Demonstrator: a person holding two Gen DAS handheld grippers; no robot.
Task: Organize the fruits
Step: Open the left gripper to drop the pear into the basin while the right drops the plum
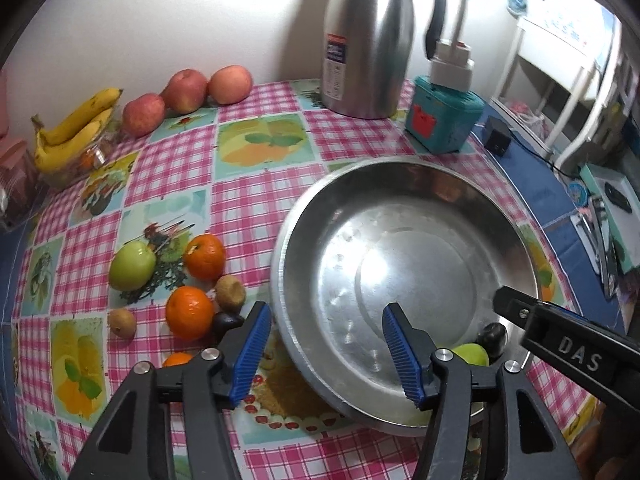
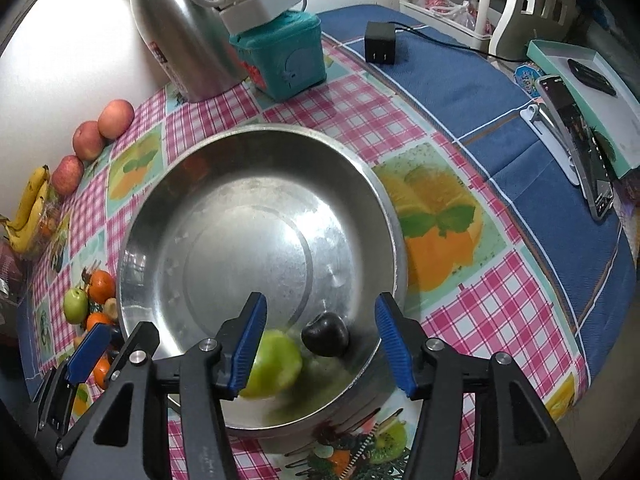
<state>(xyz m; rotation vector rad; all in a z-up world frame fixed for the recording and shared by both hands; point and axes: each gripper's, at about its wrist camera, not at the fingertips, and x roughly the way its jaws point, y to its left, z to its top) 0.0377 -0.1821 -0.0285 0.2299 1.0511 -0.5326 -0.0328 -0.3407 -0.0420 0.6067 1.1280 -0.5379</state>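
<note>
Far left of the left gripper point(image 1: 326, 354): bananas point(image 1: 70, 132) at the table's back edge; three red apples point(image 1: 184, 90) in a row beside them.

Left of and just ahead of its left pad: loose cluster on the checked tablecloth point(image 1: 256, 200), namely green apple point(image 1: 132, 265), two oranges point(image 1: 204, 256) and point(image 1: 189, 312), brown kiwi-like fruits point(image 1: 231, 291) and point(image 1: 122, 322), a dark fruit point(image 1: 226, 320) near the left pad, part of a third orange point(image 1: 177, 359) close by; all outside the basin.

Centre, ahead of both tools: steel basin point(image 2: 160, 208), mostly bare; left gripper spread wide and empty, straddling the near-left rim.

Between the pads of the right gripper point(image 2: 320, 346): second green apple point(image 2: 274, 364), blurred, low in the near part of the basin, close against the left pad, seemingly not clamped; jaws set wide, holding nothing; dark plum-like fruit point(image 2: 325, 334) just right of that apple, on the basin floor.

Beyond the basin: steel thermos jug point(image 1: 366, 36); teal box point(image 1: 442, 120); further right, black charger point(image 2: 380, 49) on blue cloth.

Step in hand, judged: green apple just deposited in the basin, two fruits in, most still out.

Next move, judged: swing left to the cluster, centre on one fruit, close gently round its widest part, lift over the rim.
</note>
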